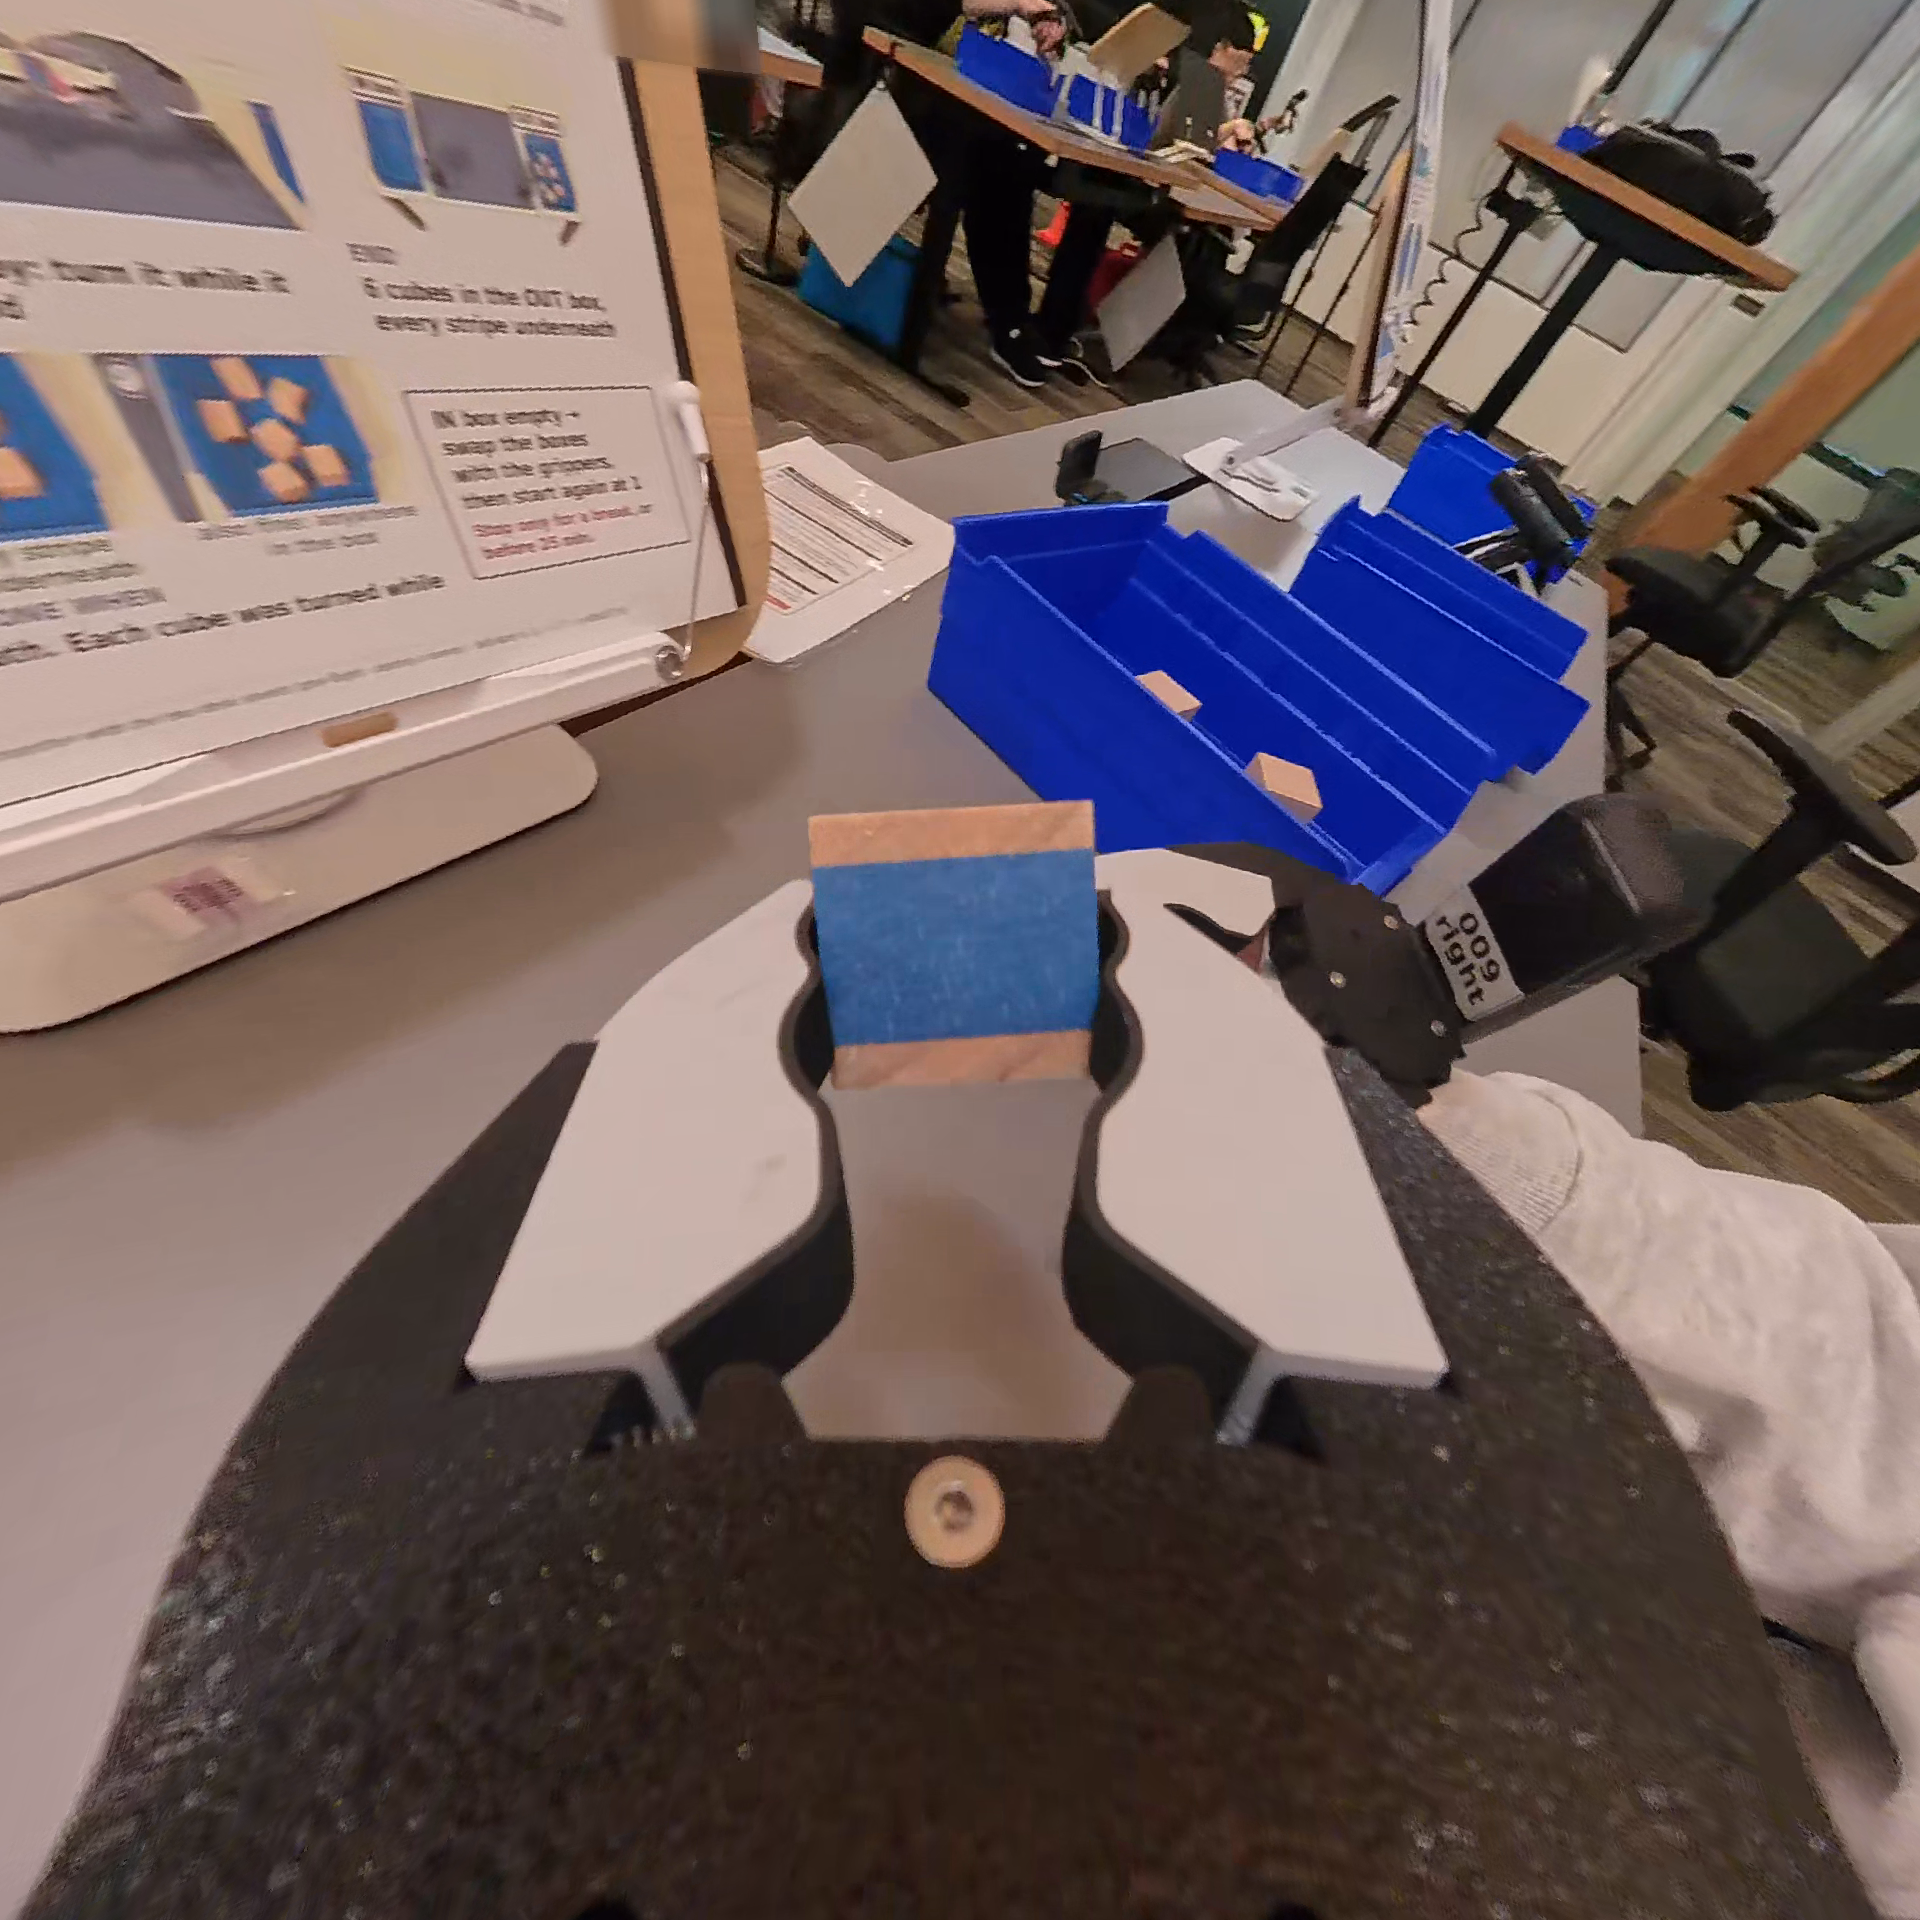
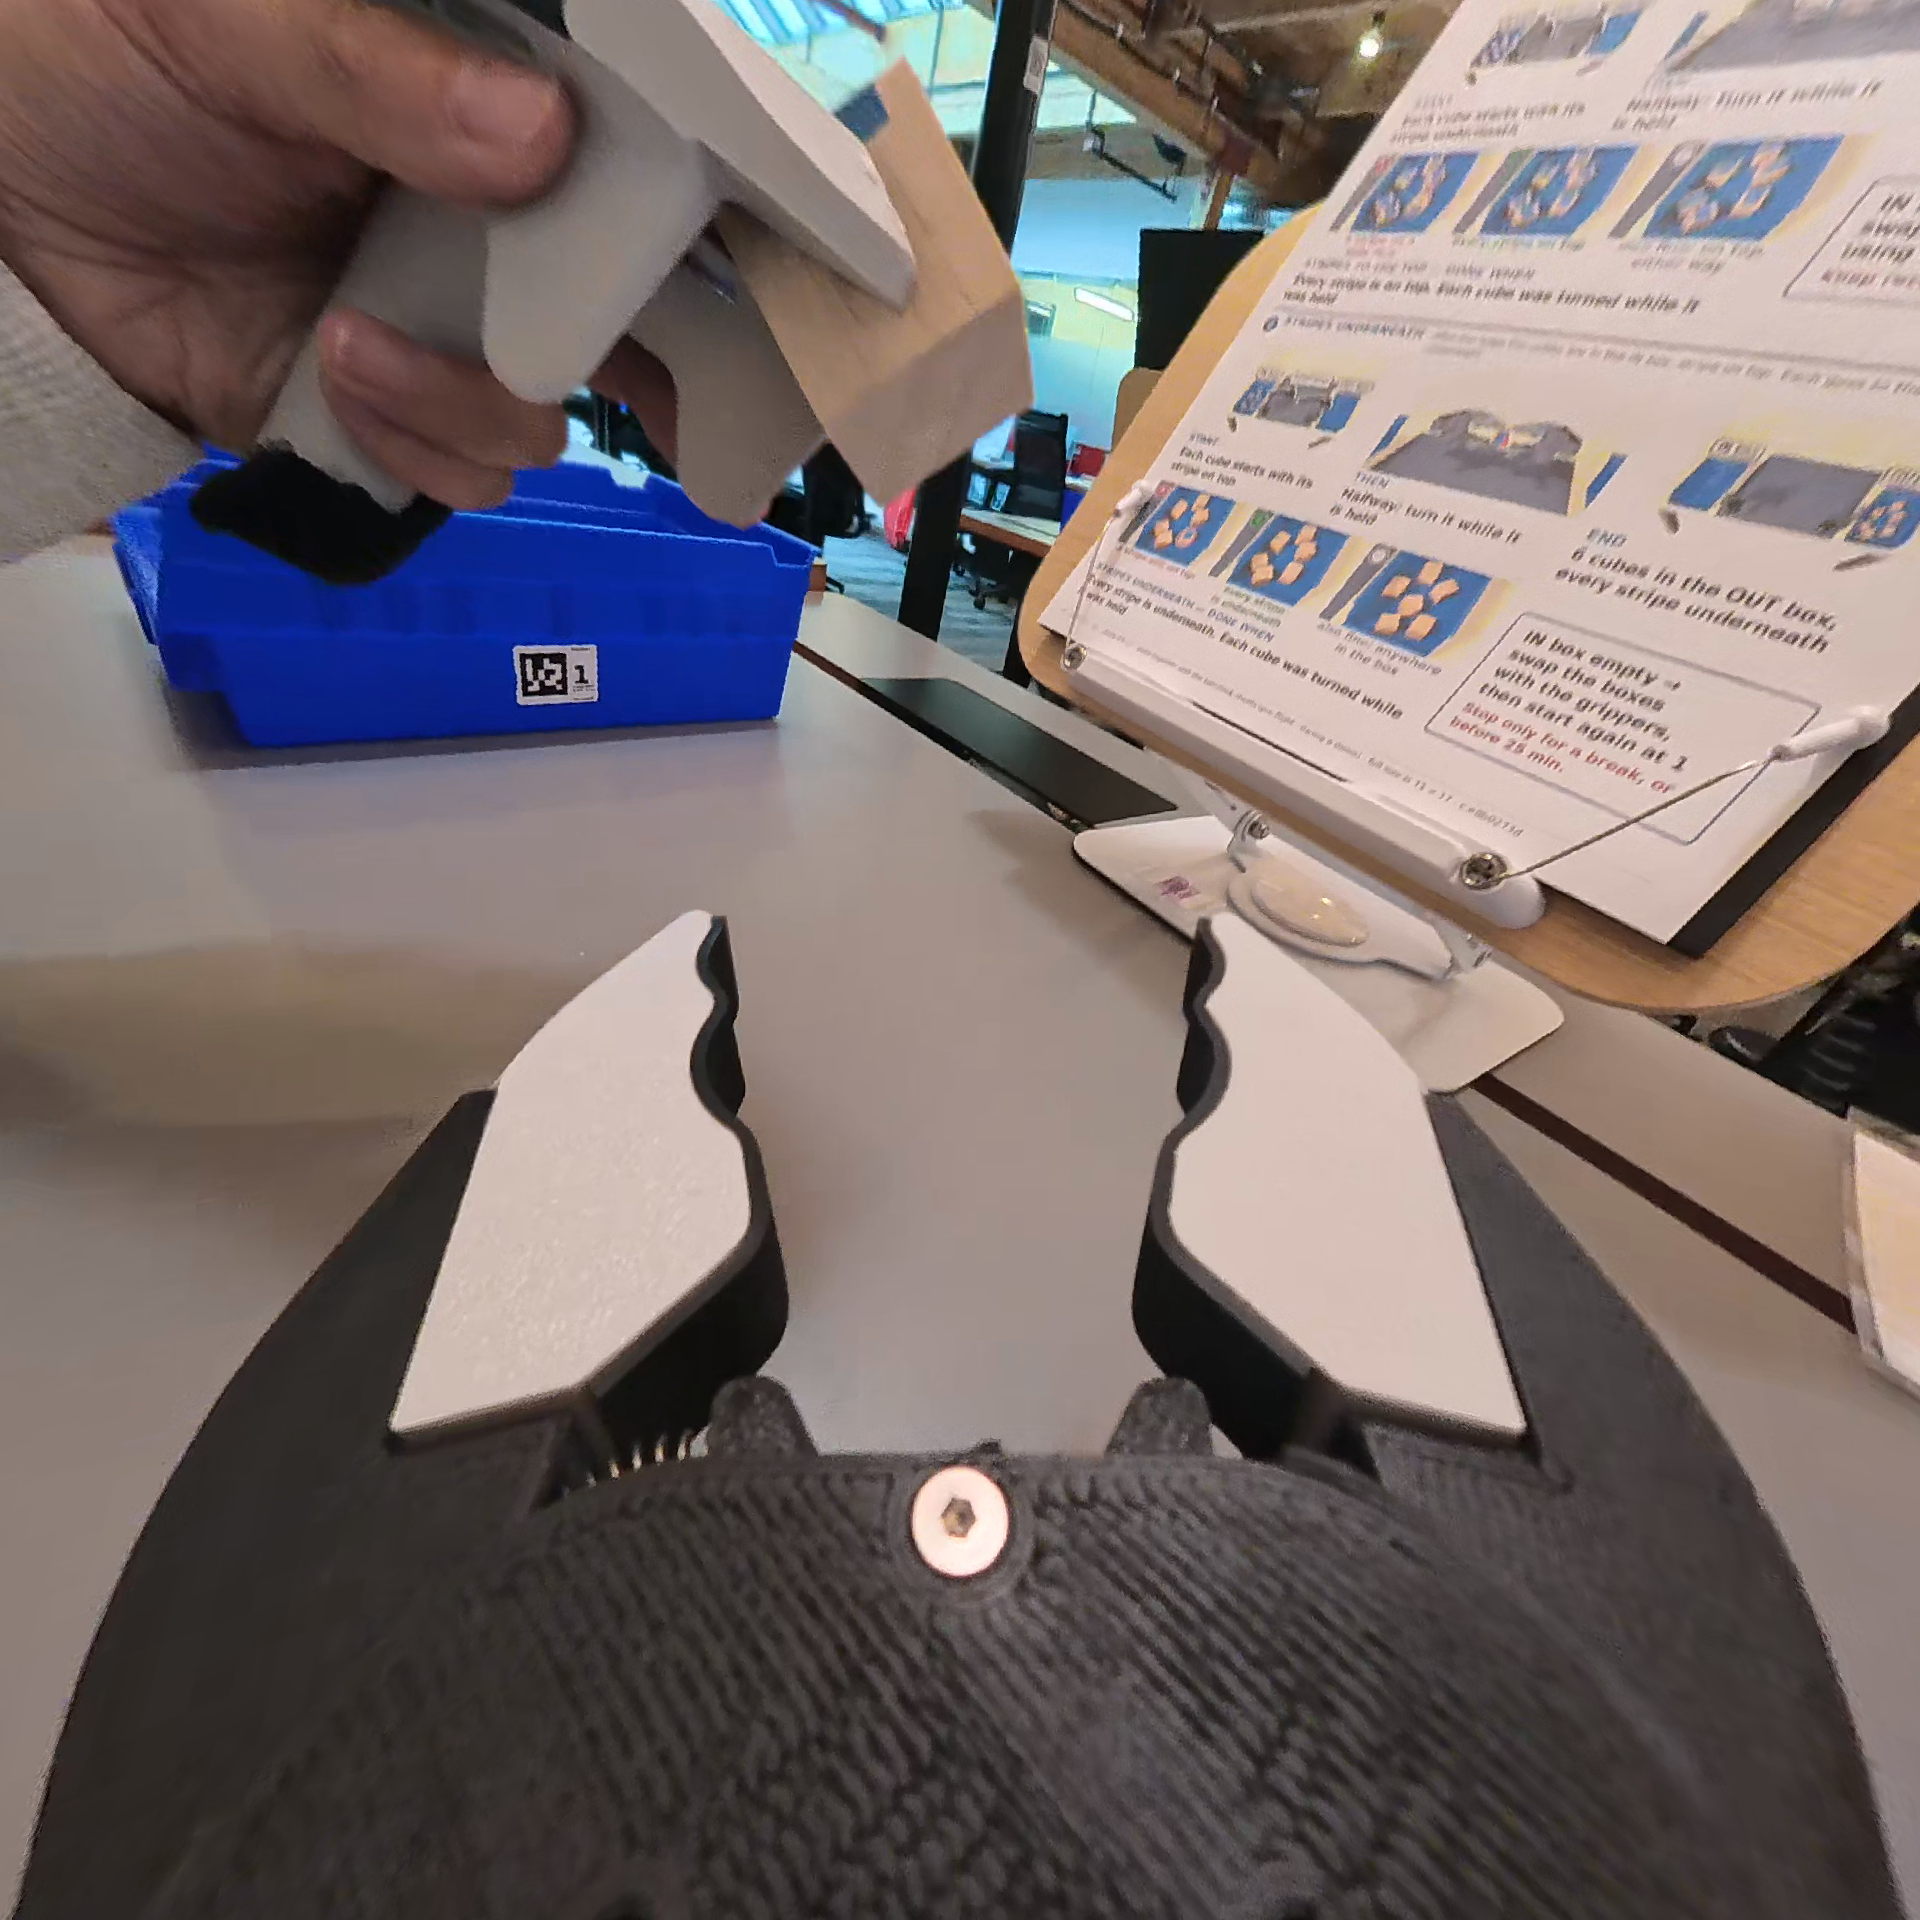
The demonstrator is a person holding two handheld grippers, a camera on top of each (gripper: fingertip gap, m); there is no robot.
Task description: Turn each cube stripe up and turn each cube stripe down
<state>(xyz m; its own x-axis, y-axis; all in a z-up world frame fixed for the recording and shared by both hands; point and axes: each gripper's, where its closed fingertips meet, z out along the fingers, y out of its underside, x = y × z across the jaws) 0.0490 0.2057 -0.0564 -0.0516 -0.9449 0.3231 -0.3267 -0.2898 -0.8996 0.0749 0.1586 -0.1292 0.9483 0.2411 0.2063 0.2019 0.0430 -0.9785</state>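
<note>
The left gripper is closed on a wooden cube, pinching it by two opposite sides near the fingertips and holding it clear above the grey worktop. The face with the blue stripe is turned toward the gripper's own camera, with bare wood showing above and below the stripe. From the right wrist view the same cube hangs high at upper left, gripped by the left gripper in a person's hand.

The right gripper is spread wide with nothing between its fingers, held low over the bare worktop and below the cube, apart from it. In the left wrist view it sits just to the right of the held cube.

Beyond the left gripper stands a blue bin with two more wooden cubes inside, no stripe visible on them from here. Another blue bin with a square black-and-white marker stands at the far left of the right wrist view. A printed instruction sheet on a stand stands at the back of the worktop.

This looks like the mid-air turning step: one cube lifted, its stripe facing sideways rather than up or down. The next move probably calls for the empty right gripper to rise, take the cube by its free faces, and let the left release, so the cube can be rotated and set in a bin.
</note>
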